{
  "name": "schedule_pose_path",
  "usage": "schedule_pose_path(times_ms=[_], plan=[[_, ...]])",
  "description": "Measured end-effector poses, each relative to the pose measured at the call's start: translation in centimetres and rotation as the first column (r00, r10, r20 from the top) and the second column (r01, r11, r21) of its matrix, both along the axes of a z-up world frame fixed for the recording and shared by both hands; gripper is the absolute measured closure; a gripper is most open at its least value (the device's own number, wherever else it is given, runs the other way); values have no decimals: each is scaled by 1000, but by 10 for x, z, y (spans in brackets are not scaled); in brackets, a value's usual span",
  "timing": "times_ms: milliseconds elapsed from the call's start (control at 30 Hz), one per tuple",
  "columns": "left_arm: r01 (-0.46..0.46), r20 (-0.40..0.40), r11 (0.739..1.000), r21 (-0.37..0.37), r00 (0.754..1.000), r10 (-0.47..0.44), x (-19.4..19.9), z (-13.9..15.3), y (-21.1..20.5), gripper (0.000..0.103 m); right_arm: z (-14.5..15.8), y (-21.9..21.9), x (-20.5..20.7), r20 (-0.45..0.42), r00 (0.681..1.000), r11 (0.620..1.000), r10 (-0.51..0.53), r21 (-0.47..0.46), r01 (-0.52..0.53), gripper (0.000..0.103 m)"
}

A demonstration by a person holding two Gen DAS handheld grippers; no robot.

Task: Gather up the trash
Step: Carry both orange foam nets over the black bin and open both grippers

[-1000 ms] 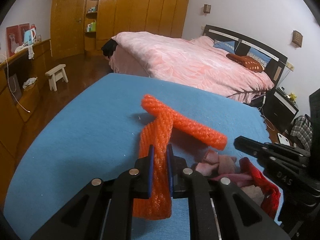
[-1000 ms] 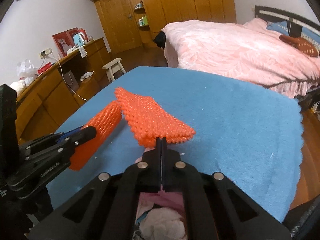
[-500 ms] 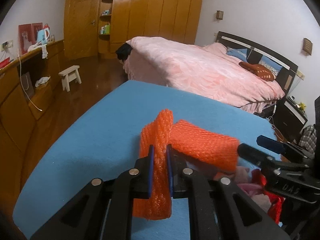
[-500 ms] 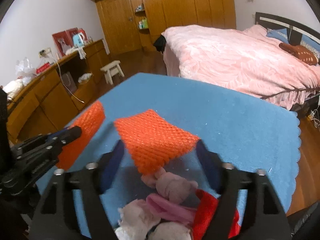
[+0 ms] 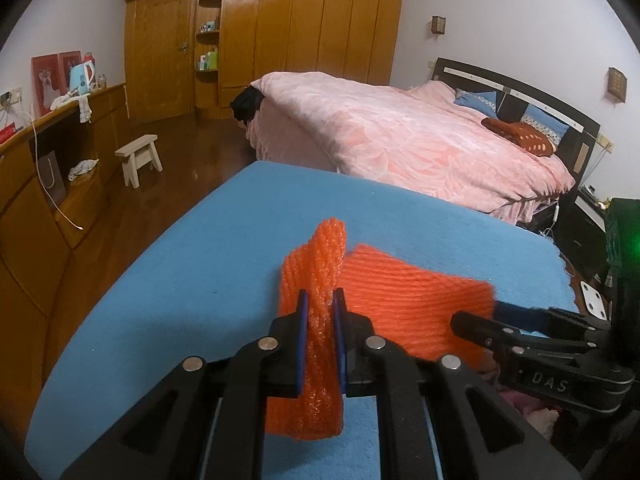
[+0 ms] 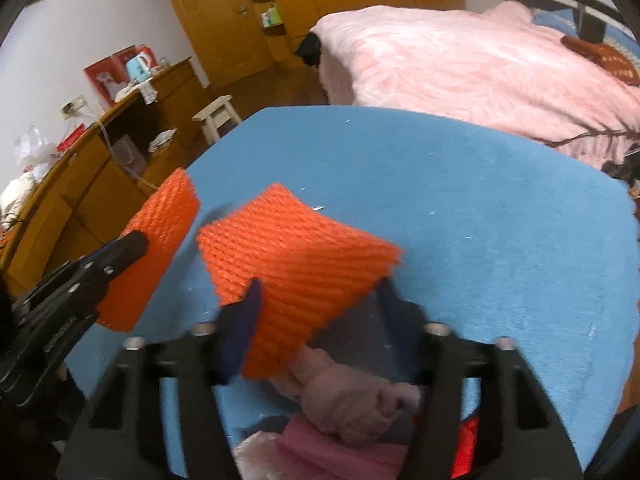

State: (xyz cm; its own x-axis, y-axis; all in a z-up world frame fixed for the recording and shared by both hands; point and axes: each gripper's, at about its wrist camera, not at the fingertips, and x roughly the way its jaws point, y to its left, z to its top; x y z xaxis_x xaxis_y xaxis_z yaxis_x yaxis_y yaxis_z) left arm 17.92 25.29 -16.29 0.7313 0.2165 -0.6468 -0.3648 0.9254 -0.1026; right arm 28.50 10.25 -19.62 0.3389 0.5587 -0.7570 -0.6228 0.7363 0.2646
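Blue worktop (image 5: pixel 168 280) under me, and over it two orange foam nets. My left tool (image 5: pixel 319 338) is clamped on one net (image 5: pixel 316 280), long axis upright, its lower end hanging below the pads. My right tool (image 6: pixel 316 316) stands wide around the second net (image 6: pixel 296 264), lying tilted toward the left. Below, a pink rag heap (image 6: pixel 344 404), cut off, blurred.

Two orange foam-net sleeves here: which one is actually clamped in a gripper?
The narrow orange foam-net sleeve, pinched upright by the shut left gripper. The wider orange foam-net sleeve only sits between the open right gripper's spread fingers, unclamped.
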Motion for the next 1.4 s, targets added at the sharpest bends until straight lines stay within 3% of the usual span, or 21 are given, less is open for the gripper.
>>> schedule_pose_path(times_ms=[67, 500, 733, 1000, 1400], plan=[[-1, -1, 1000, -1, 1000, 1, 1, 0, 1, 91, 0, 0, -2, -21, 1000, 999, 23, 25, -22, 93], [-28, -10, 1000, -8, 1000, 28, -1, -8, 11, 91, 31, -13, -30, 13, 999, 994, 47, 100, -48, 96], [-6, 15, 1000, -1, 1000, 6, -21, 10, 4, 91, 64, -33, -50, 65, 998, 990, 7, 144, -16, 96], [64, 55, 998, 3, 996, -64, -38, 44, -33, 91, 106, -79, -76, 130, 990, 984, -55, 174, 32, 97], [214, 104, 977, 19, 971, -215, -52, 91, -114, 91, 157, -163, -113, 224, 956, 971, -190, 186, 150, 97]])
